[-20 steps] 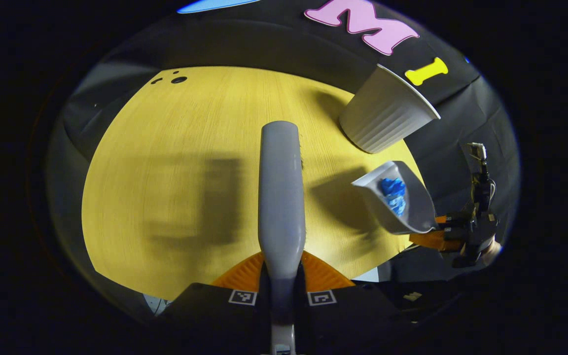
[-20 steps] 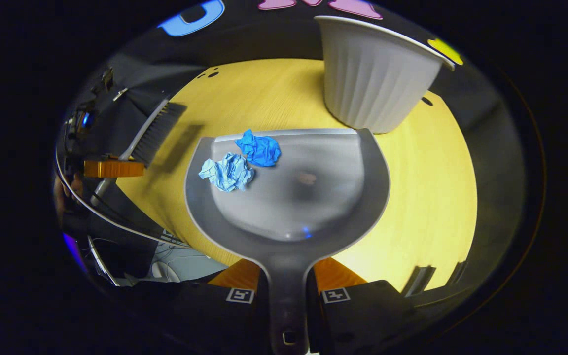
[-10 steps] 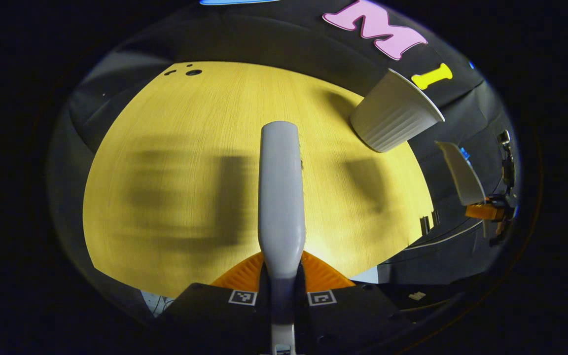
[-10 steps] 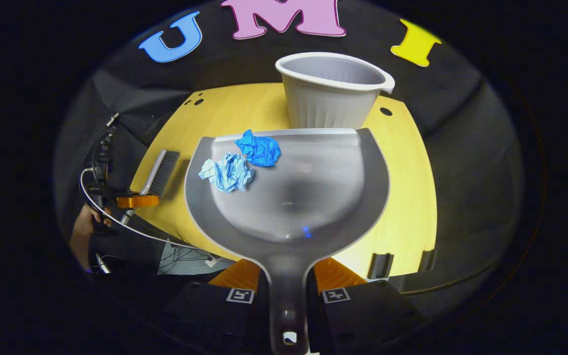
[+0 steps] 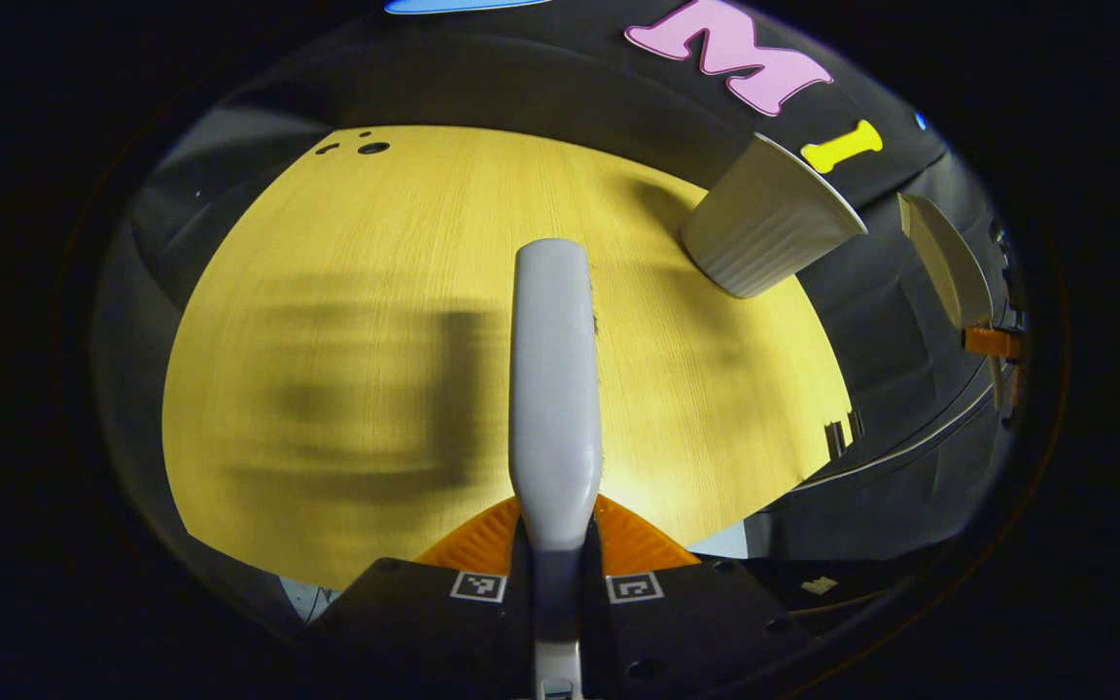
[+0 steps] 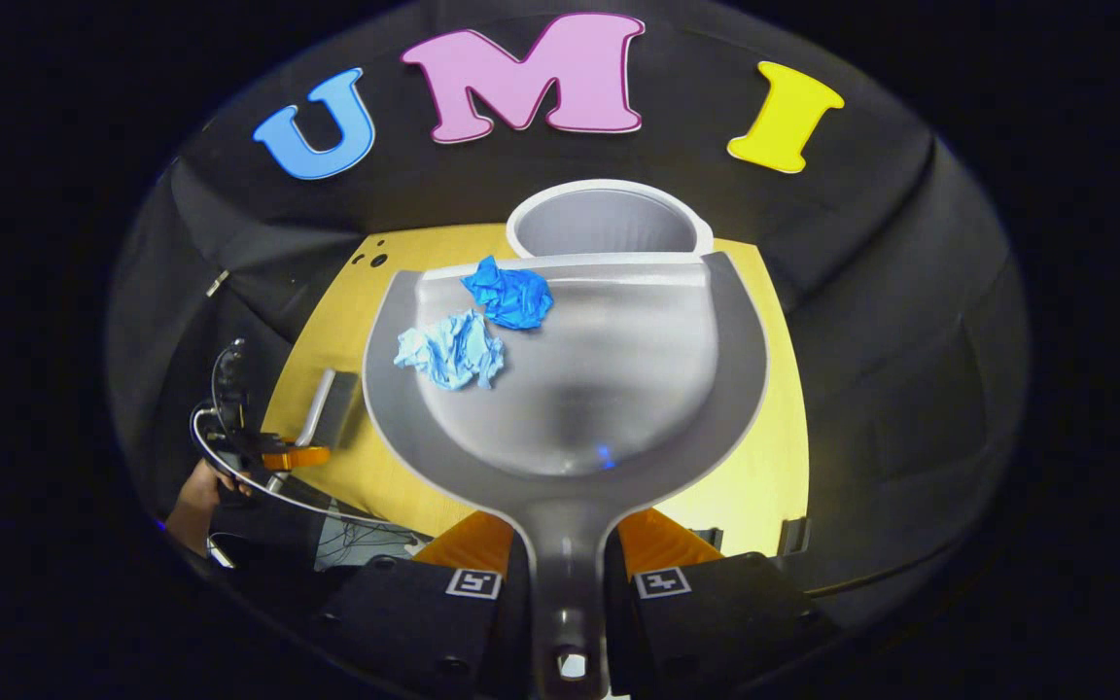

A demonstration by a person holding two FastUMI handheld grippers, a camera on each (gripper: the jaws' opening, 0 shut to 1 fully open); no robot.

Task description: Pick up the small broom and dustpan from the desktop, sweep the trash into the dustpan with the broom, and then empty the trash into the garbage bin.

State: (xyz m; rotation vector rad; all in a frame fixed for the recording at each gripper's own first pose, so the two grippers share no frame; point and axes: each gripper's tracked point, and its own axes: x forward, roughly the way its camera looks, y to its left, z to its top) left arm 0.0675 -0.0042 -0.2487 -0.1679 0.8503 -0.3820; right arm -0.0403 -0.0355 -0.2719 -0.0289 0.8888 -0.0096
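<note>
My right gripper (image 6: 565, 593) clamps dustpan (image 6: 570, 389) handle; paper wads (image 6: 482, 326) light, loose, near lip, above bin (image 6: 609, 219). I tip slowly. Left gripper (image 5: 555, 574) clenched on broom (image 5: 552, 379) over bench (image 5: 346, 321).

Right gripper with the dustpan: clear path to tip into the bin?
Probably yes. The right gripper holds the dustpan high, its front lip near the bin's open mouth; nothing stands between, and both paper wads sit near the lip.
</note>
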